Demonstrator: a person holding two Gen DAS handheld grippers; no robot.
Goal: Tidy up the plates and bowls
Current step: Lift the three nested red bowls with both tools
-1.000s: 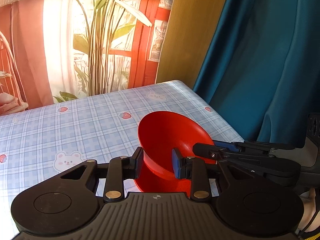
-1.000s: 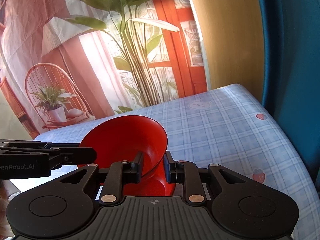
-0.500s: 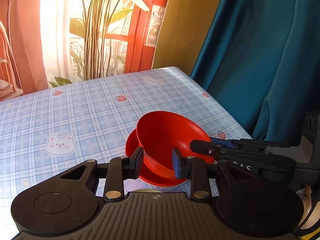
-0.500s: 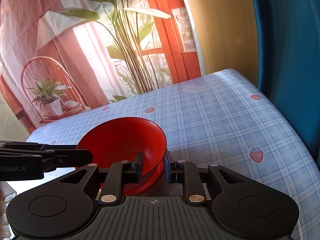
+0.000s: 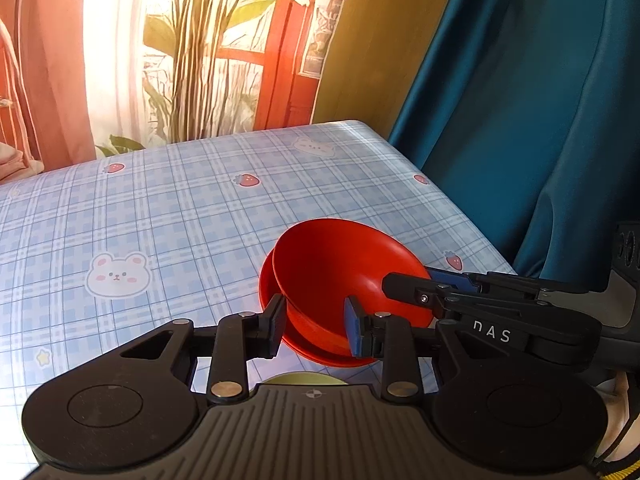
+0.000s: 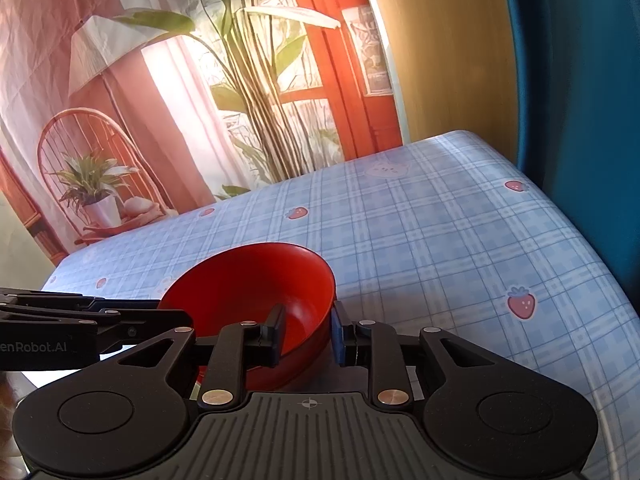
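Observation:
A red bowl [image 5: 340,268] sits on a red plate [image 5: 276,304] on the blue checked tablecloth, near the table's right edge. My left gripper [image 5: 316,320] is open, its pads on either side of the bowl's near rim. My right gripper [image 6: 308,330] is open; its left pad is inside the red bowl [image 6: 256,284] and its right pad outside the rim, a small gap on each side. The right gripper's fingers [image 5: 452,292] also show in the left wrist view at the bowl's right rim. The left gripper's fingers [image 6: 92,316] reach the bowl's left side in the right wrist view.
The tablecloth [image 5: 168,208] stretches left and back of the bowl. A yellow-green rim [image 5: 304,379] peeks out just under my left gripper. A teal curtain [image 5: 520,140] hangs past the table's right edge. A printed backdrop [image 6: 200,80] stands behind the table.
The bowl, first tilted up and pinched by both grippers, has come down level onto the red plate. Both grippers' jaws have widened and let go of the rim.

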